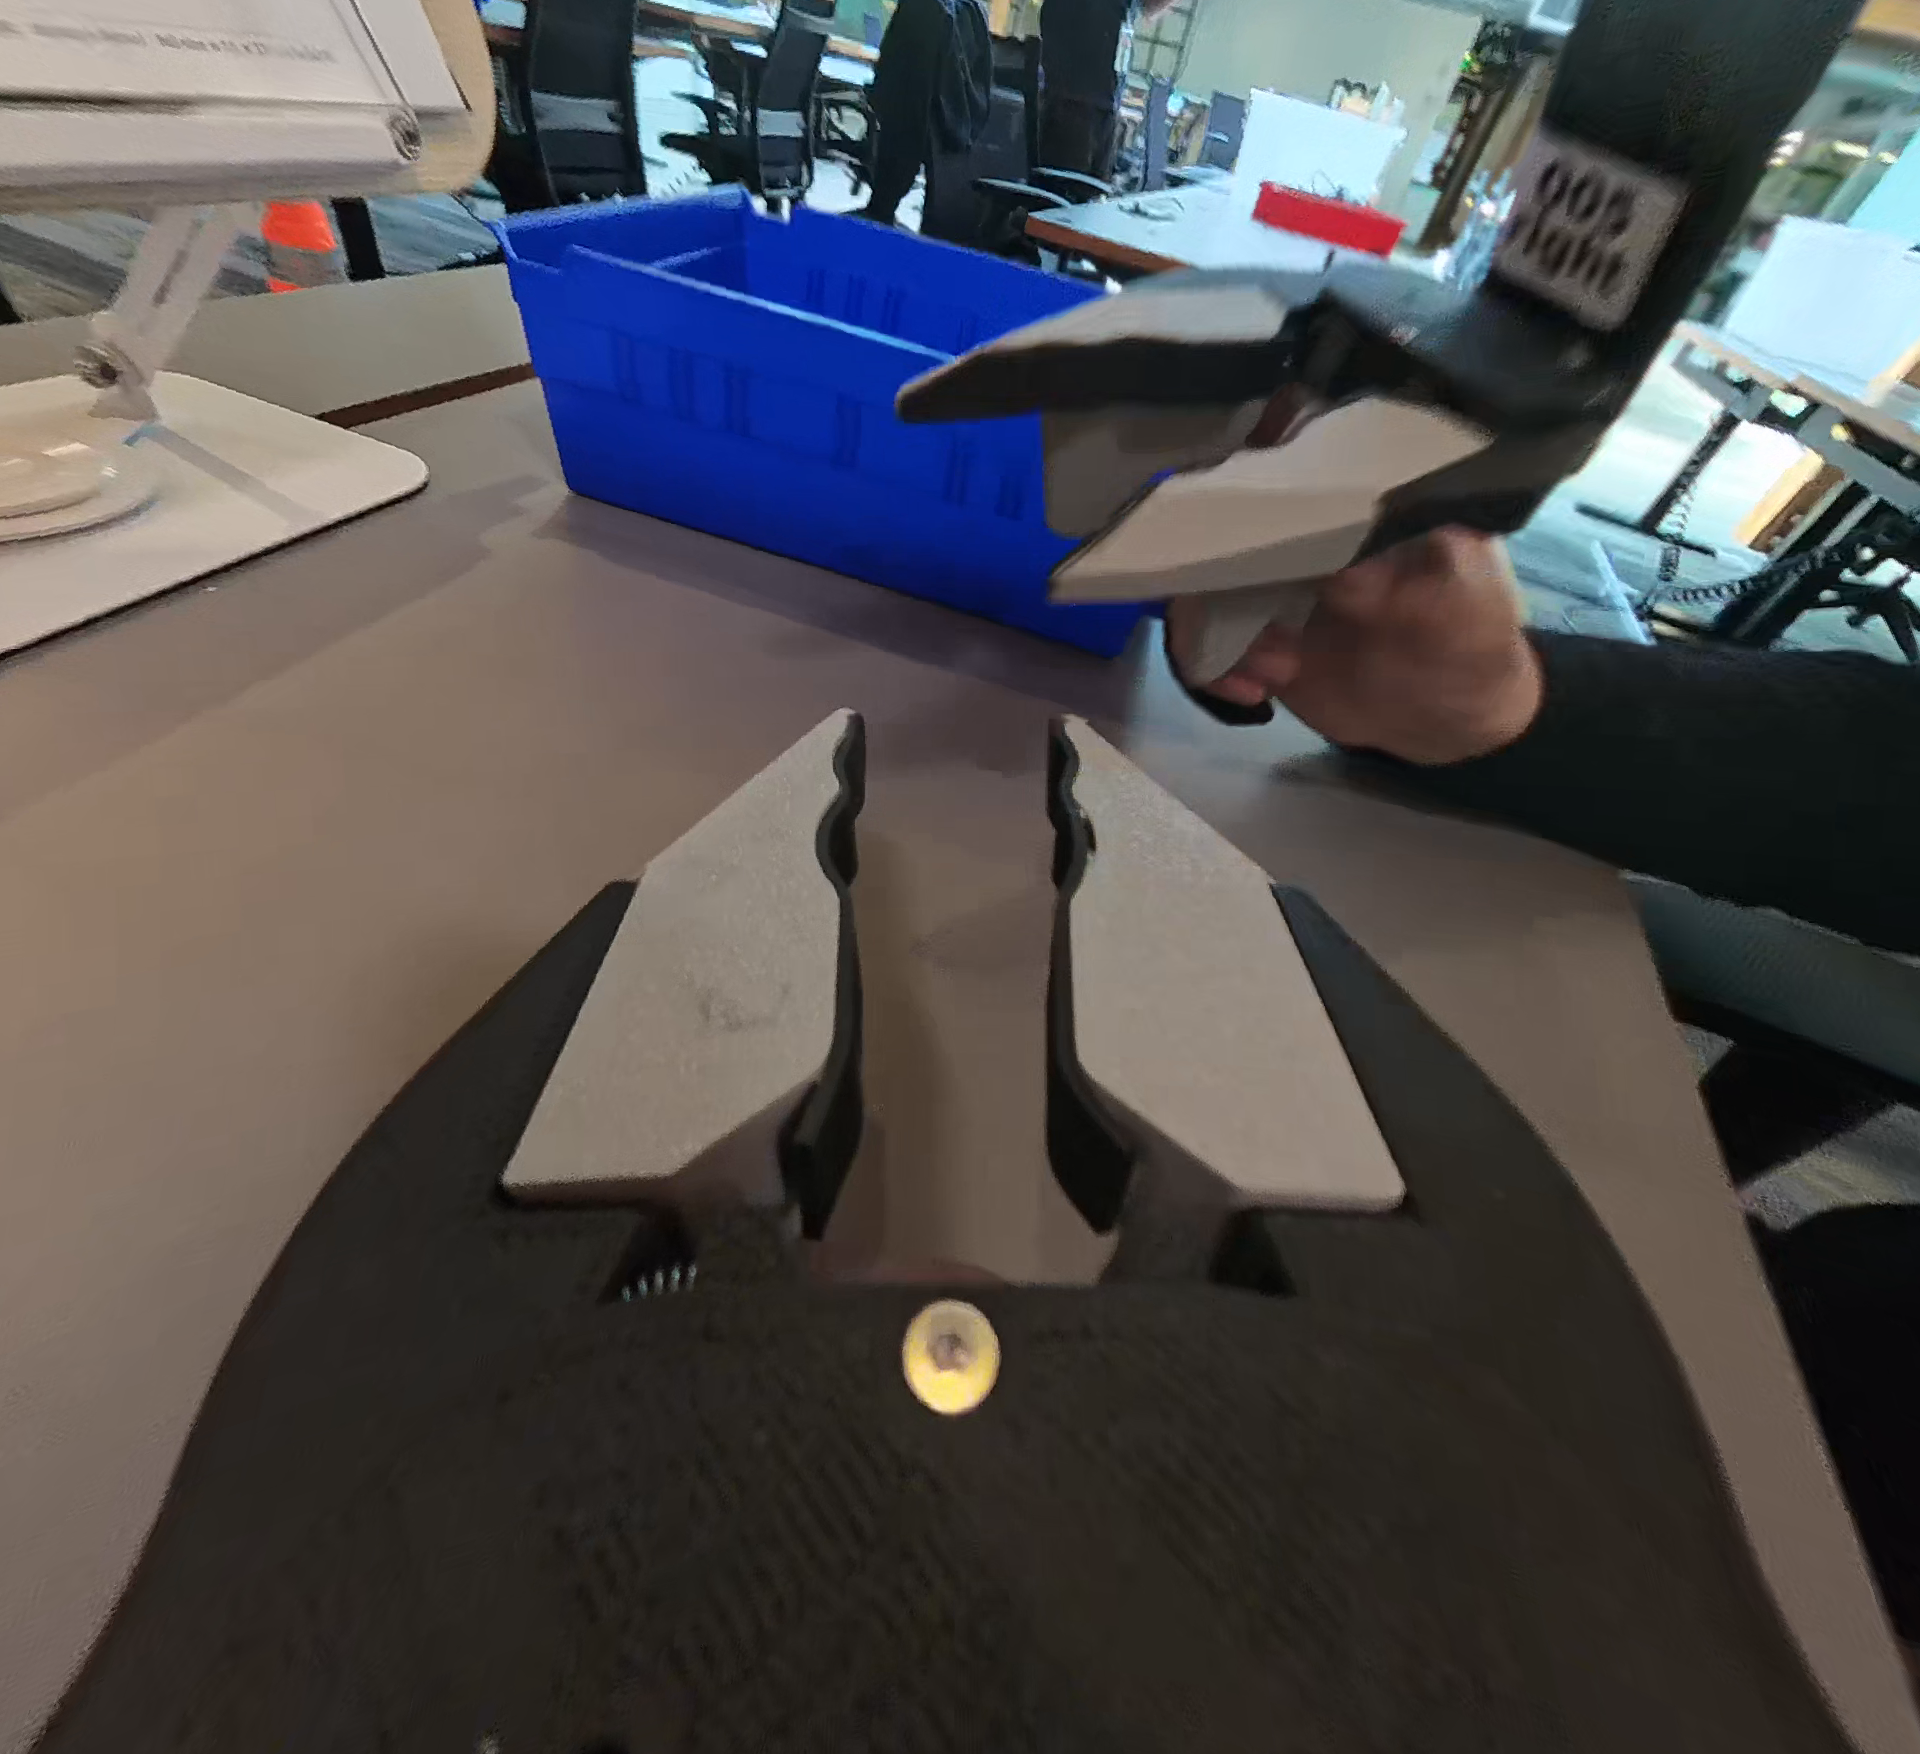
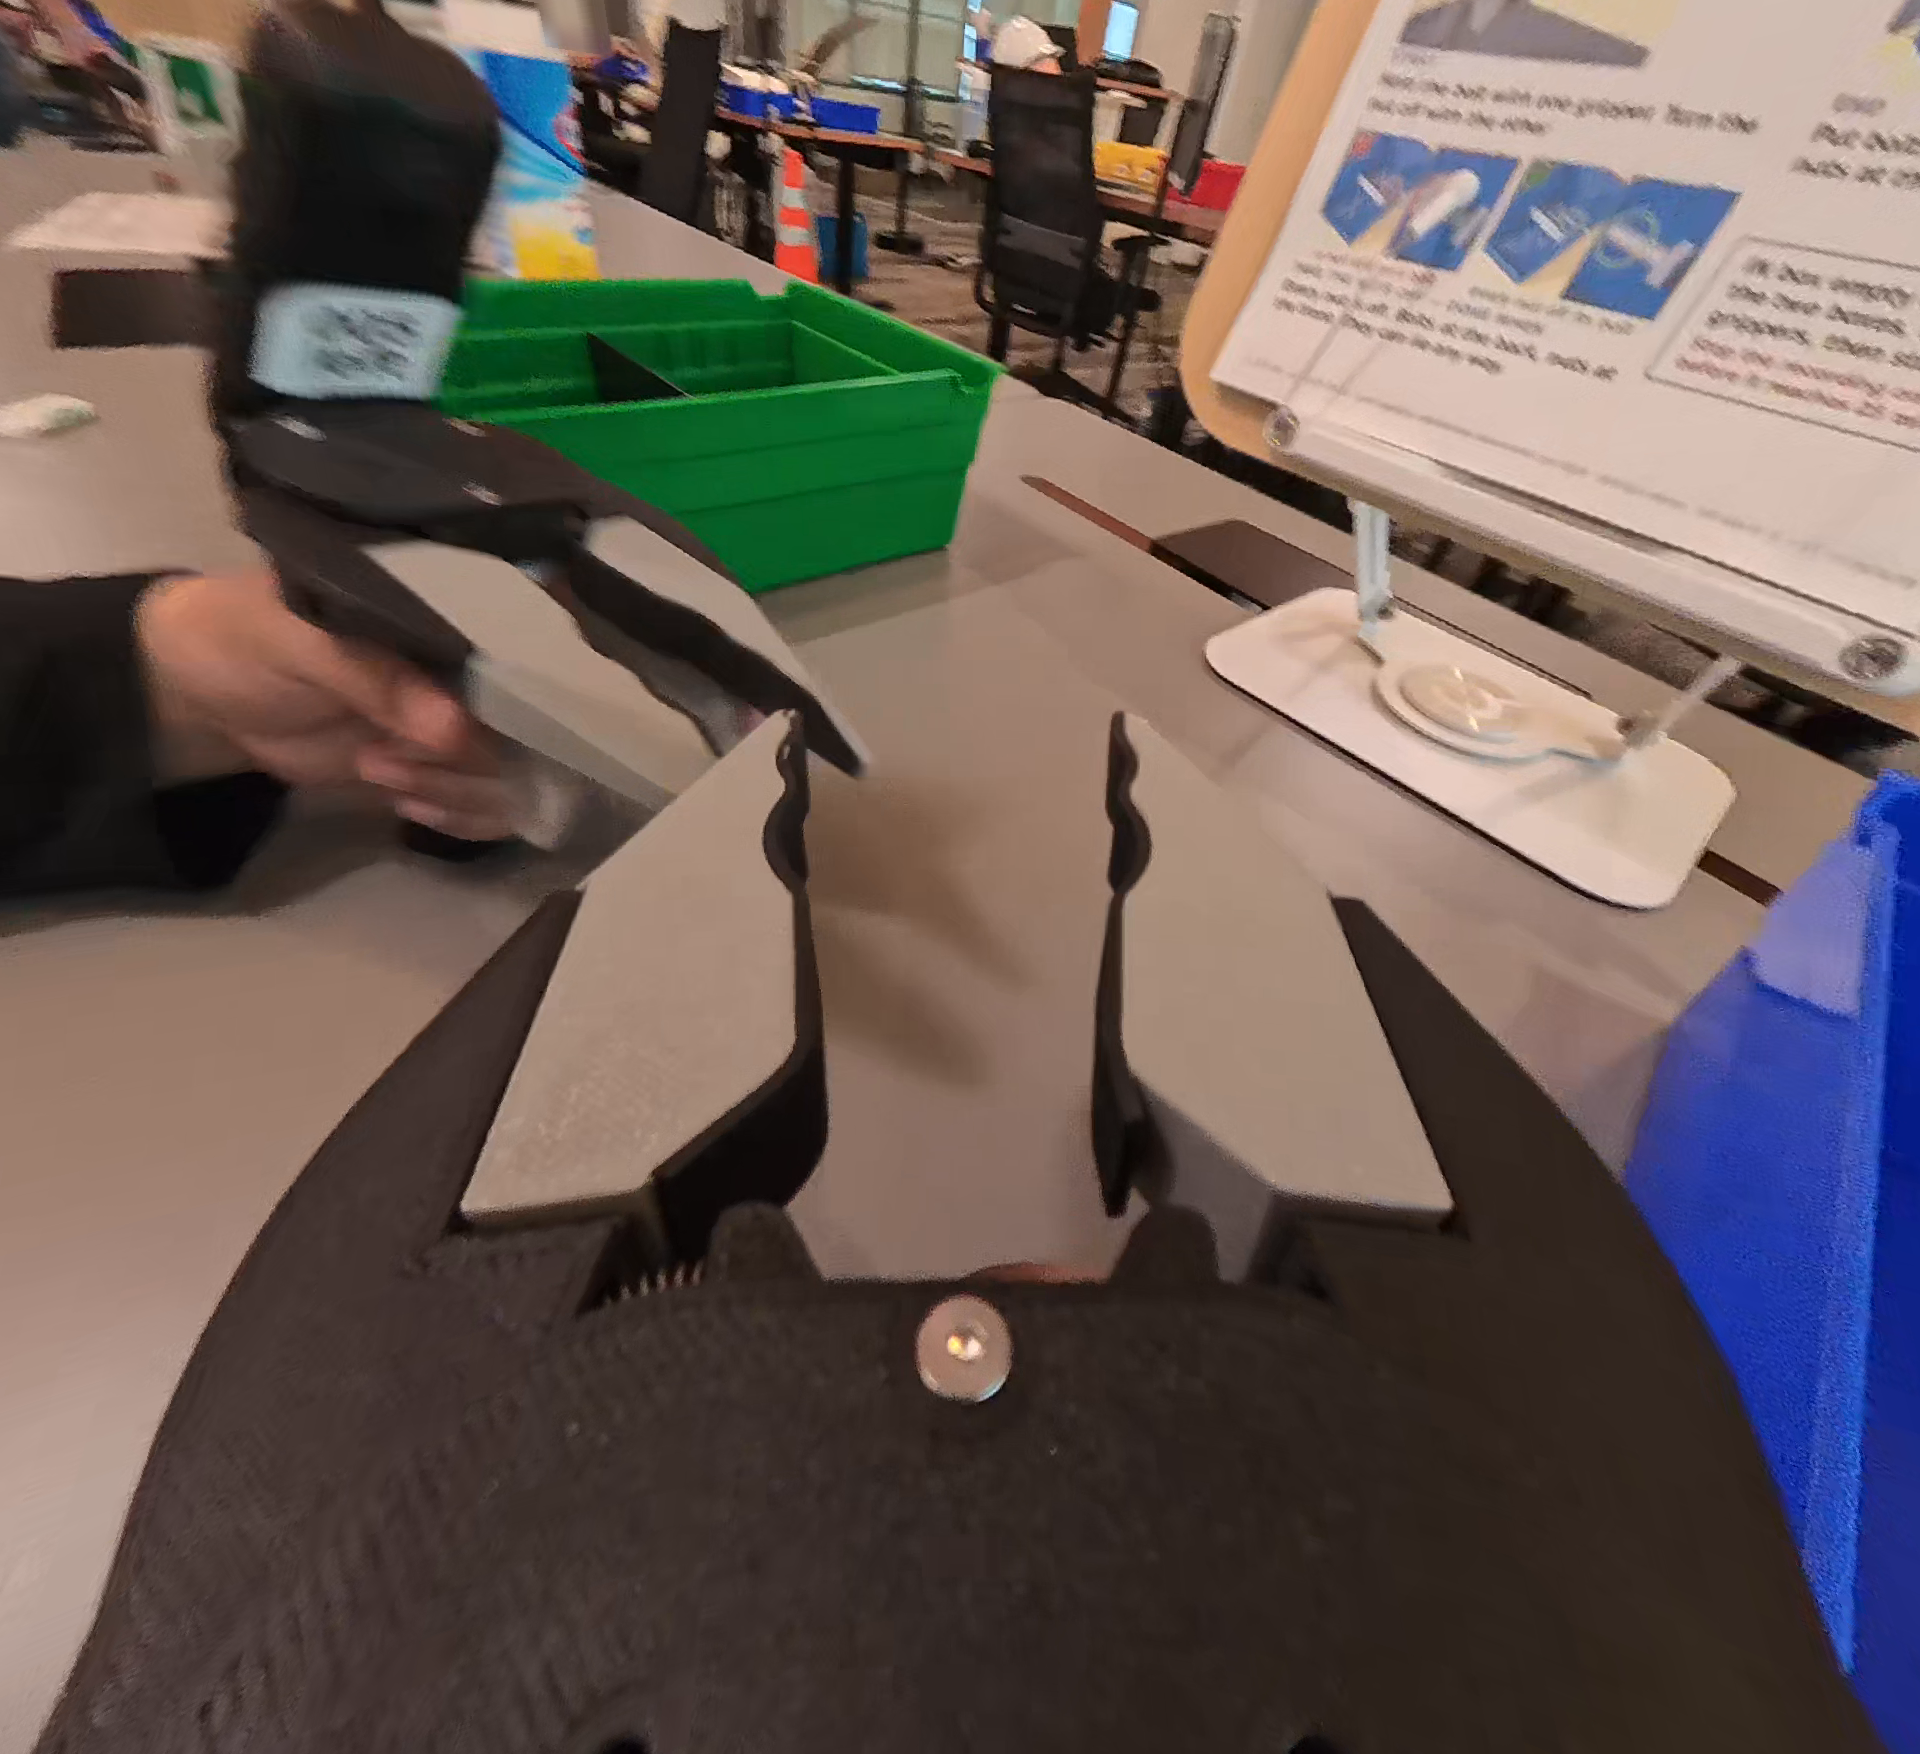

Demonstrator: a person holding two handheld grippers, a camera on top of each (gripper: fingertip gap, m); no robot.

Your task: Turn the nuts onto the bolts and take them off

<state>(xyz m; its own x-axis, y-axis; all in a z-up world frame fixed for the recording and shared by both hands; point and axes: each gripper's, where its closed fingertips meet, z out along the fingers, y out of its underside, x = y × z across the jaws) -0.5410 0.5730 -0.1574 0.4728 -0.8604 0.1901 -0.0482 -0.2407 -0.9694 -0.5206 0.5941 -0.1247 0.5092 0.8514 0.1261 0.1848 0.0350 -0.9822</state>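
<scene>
— Nearest the lens in the left wrist view is the left gripper [image 1: 954, 748], low over the grey table [image 1: 436, 769]. Its jaws stand spread, with only bare tabletop between the fingers.

— And the other one?

— Nearest in its own view, the right gripper [image 2: 954, 748] has its jaws spread too, rather wider, and nothing between them. Seen from the left view it hangs in the air in front of the blue bin [image 1: 790, 416], tilted on its side and held by a hand [image 1: 1382, 655] in a dark sleeve; there too the fingers stand apart, holding nothing.

— What does only one view show?

— Only the right wrist view shows the green bin [image 2: 748, 426], farther back on the table, with a dark divider inside. It also shows the printed face of the instruction board [image 2: 1621, 177] on its white stand. The left view catches just a corner of that board and the stand's base. The blue bin appears whole in the left view, but only as a wall at the right edge of the right view.

— Where are the nuts and bolts?

— Neither view shows any. The visible compartments of both bins look bare, though their floors are partly hidden by the walls.
</scene>
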